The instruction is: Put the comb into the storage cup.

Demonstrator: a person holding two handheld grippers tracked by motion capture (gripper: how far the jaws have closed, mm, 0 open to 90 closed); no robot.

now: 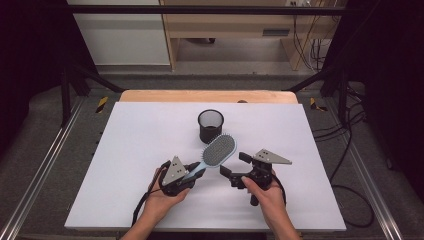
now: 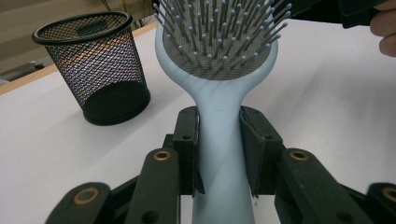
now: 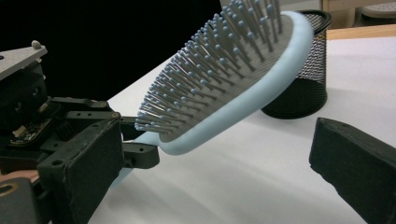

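Note:
My left gripper [image 1: 193, 175] is shut on the handle of a pale blue hairbrush [image 1: 218, 150], which slants up and to the right above the table, bristles upward. In the left gripper view both jaws press on the brush handle [image 2: 219, 154] and the bristled head [image 2: 219, 42] rises ahead. My right gripper [image 1: 235, 164] sits just right of the brush head, jaws wide apart with nothing in them. In the right gripper view the brush head [image 3: 233, 88] hangs ahead of and above the open jaws, apart from them. A black mesh cup [image 1: 210, 126] stands upright just behind the brush.
A white board [image 1: 135, 150] covers the table, with a wooden edge [image 1: 207, 96] at the back. The mesh cup [image 2: 93, 70] stands left of the brush in the left gripper view. Metal rails [image 1: 45, 160] and cables [image 1: 350, 150] run along both sides.

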